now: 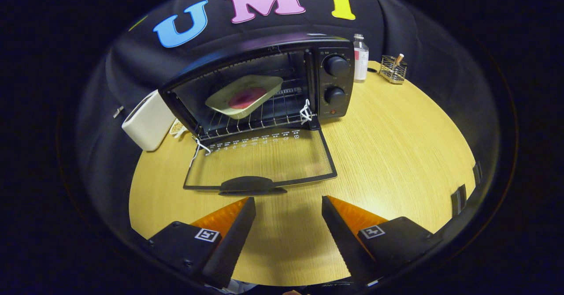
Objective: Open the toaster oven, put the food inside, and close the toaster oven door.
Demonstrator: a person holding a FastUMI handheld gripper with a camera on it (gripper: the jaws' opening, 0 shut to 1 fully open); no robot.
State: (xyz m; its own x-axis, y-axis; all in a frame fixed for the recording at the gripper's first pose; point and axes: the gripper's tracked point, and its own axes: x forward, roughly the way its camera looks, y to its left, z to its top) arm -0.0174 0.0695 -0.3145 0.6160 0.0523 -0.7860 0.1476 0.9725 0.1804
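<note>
Wooden table (396, 154) beneath — fingers (233, 237) spread wide, holding nothing.

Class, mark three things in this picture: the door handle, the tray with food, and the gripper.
Door handle (251, 184), gripper view: middle of the grip.
Tray (264, 83), gripper view: its pale rim, inside the oven.
Gripper (288, 204), gripper view: midway between its open fingertips.

Your gripper (288, 204), fingers apart, faces the toaster oven (282, 79) at twelve o'clock. Its door (260, 162) lies flat on the table (396, 154). The tray (244, 95) sits inside on the rack (264, 114).
</note>
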